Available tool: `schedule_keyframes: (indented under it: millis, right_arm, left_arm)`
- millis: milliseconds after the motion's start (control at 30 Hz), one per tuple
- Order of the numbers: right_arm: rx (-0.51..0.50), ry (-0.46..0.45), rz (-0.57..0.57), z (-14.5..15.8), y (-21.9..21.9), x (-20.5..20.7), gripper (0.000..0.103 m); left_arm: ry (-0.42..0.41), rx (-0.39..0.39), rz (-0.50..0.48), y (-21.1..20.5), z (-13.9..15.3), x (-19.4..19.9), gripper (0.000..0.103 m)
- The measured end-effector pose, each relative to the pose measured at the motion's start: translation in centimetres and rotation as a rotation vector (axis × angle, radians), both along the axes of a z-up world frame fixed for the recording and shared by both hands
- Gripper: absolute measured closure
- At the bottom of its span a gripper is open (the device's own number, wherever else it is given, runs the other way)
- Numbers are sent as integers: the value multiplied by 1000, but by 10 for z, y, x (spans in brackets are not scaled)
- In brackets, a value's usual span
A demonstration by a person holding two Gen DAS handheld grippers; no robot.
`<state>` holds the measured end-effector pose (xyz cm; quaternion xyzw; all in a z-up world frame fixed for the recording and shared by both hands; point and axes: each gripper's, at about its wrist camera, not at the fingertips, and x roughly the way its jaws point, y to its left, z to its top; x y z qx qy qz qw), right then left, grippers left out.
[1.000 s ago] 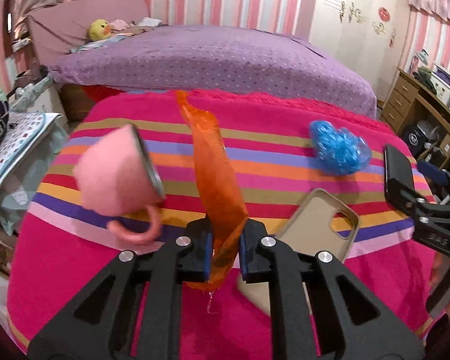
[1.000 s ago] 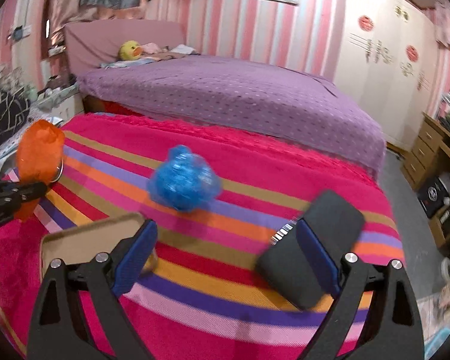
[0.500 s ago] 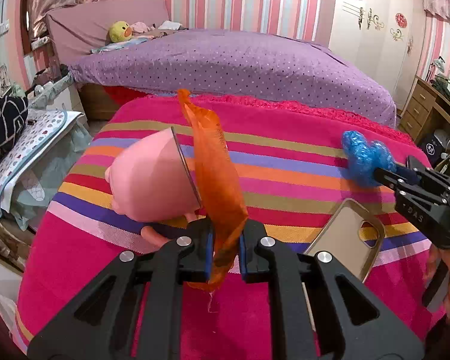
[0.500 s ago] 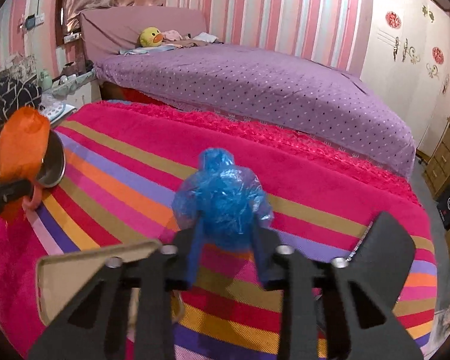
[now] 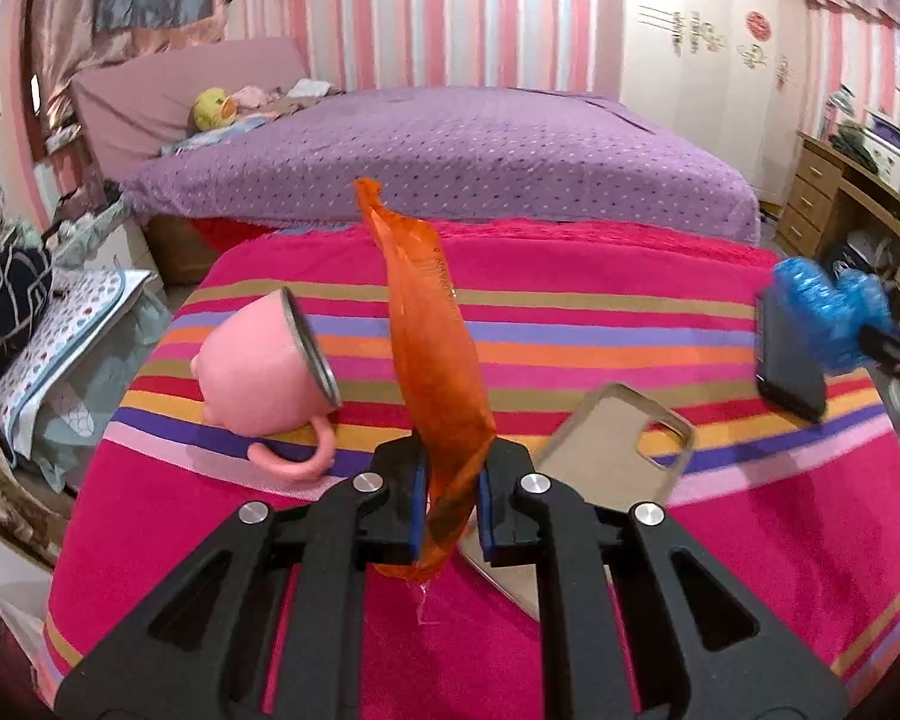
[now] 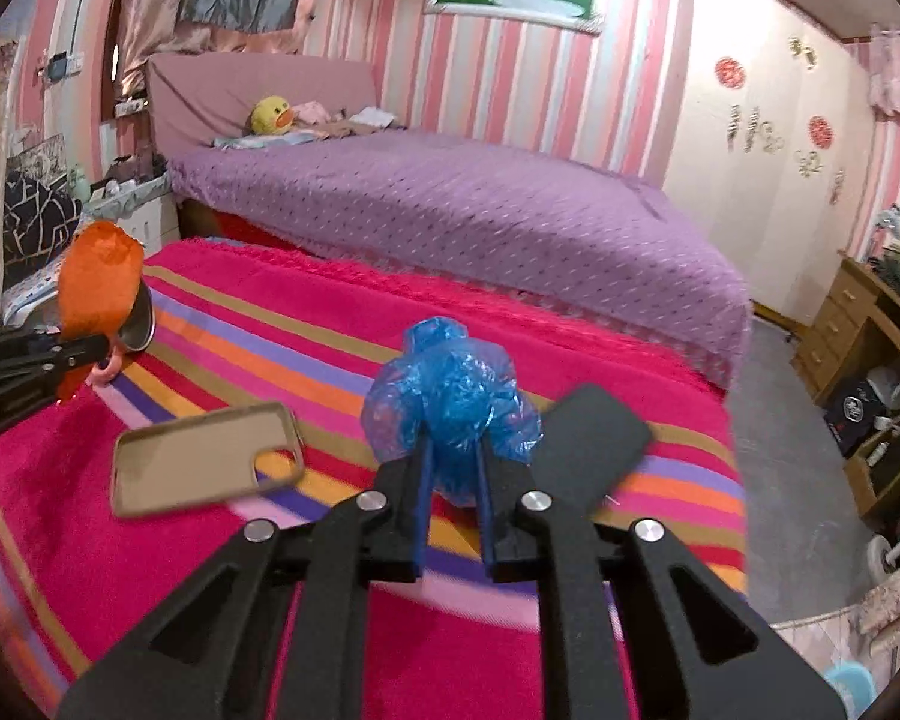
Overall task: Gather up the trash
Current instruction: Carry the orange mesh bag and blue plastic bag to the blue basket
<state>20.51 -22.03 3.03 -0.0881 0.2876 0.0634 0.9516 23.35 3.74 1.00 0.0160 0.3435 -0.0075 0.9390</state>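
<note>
Wrappers look featherlight and crushable: left claw (image 5: 448, 504) is clamped low on the orange wrapper (image 5: 435, 360), right claw (image 6: 452, 501) clamped on the blue wad (image 6: 450, 402), both raised above the bench (image 6: 222, 564).

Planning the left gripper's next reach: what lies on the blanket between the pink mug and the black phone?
The tan phone case; left wrist view shows it between pink mug and black phone.
</note>
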Motion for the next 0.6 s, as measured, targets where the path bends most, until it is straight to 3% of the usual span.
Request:
schedule_keyframes:
  millis: [133, 367, 600]
  right_arm:
    - [-7, -6, -30, 6, -26, -40, 90]
    - [-8, 5, -91, -7, -73, -99, 90]
    - [48, 29, -147, -34, -117, -117, 90]
  left_arm:
    - [-38, 26, -43, -10, 9, -24, 92]
    - [-48, -7, -22, 0, 12, -60, 92]
    - [-13, -29, 19, 15, -3, -81, 92]
